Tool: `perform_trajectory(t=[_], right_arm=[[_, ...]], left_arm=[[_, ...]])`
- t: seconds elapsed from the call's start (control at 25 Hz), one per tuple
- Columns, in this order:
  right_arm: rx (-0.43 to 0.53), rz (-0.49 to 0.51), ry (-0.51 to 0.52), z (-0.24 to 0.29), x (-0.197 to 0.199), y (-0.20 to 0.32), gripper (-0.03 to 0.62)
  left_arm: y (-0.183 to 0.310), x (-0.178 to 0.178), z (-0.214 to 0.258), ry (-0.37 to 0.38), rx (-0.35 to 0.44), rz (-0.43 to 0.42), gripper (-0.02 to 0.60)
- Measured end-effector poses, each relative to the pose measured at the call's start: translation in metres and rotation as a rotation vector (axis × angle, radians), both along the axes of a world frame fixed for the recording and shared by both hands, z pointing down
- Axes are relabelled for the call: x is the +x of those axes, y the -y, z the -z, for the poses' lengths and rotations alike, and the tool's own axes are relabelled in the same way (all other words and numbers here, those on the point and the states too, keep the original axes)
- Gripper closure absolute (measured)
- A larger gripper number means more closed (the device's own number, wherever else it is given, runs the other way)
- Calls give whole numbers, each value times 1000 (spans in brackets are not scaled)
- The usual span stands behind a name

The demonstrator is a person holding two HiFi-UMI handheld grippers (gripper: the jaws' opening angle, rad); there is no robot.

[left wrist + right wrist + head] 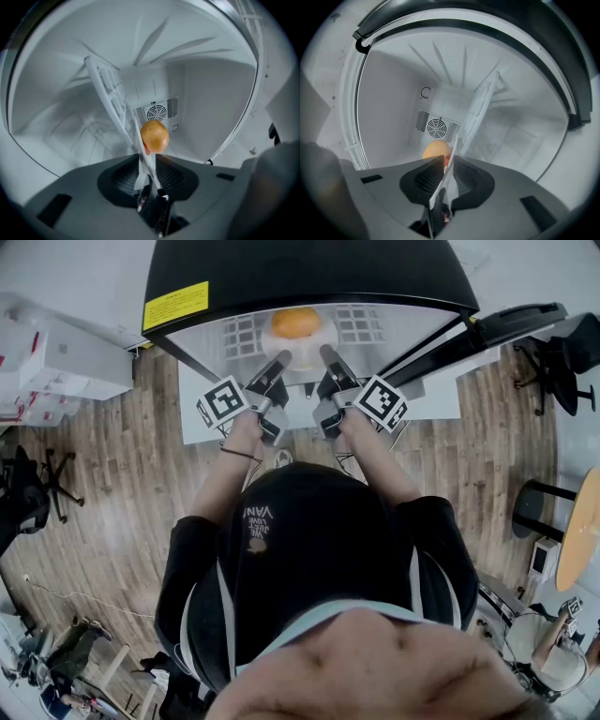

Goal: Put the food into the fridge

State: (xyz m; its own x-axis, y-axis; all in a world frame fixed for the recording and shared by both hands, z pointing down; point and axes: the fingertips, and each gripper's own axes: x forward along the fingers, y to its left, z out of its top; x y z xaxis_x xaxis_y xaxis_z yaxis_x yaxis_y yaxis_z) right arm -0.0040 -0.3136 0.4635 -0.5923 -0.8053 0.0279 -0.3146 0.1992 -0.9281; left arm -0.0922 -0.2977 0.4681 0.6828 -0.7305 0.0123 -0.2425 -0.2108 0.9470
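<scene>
Facing the fridge [309,268] fan vent [156,112], left tongs [145,164] clamp the food's [154,136] plate [110,93]; right tongs [447,161] straddle it, slightly apart.

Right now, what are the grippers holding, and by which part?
The white tray bearing the orange food, by its near edge. Left gripper is clamped on that edge; right gripper has it between its jaws, but whether they press cannot be told.

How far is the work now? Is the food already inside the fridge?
Done: the plate with the orange food is inside the fridge. In hand: jaws of the left gripper pinch its rim; those of the right gripper look slack around it. Left: release, withdraw, shut the fridge.
</scene>
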Motion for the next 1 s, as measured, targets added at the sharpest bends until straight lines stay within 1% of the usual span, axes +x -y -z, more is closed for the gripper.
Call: perform_trajectory(t=[0.2,0.28,0.4,0.6,0.92,1.0], right_arm=[[13,-5,-21,1,2,0,537],[21,-4,-35,2,2,-1,514],[25,-1,-42,2,2,-2,499],[45,2,-84,3,4,-4,470],[83,6,-152,5,11,-13,441],[98,11,-171,6,12,-16,434]], left_arm=[[0,0,1,-3,6,1,492],[-1,-1,1,-1,5,2,492],[-2,-1,0,-1,7,1,492],[-6,-3,-1,7,6,0,492],[-18,-5,0,66,41,2,477],[-20,-8,-1,100,48,12,469]])
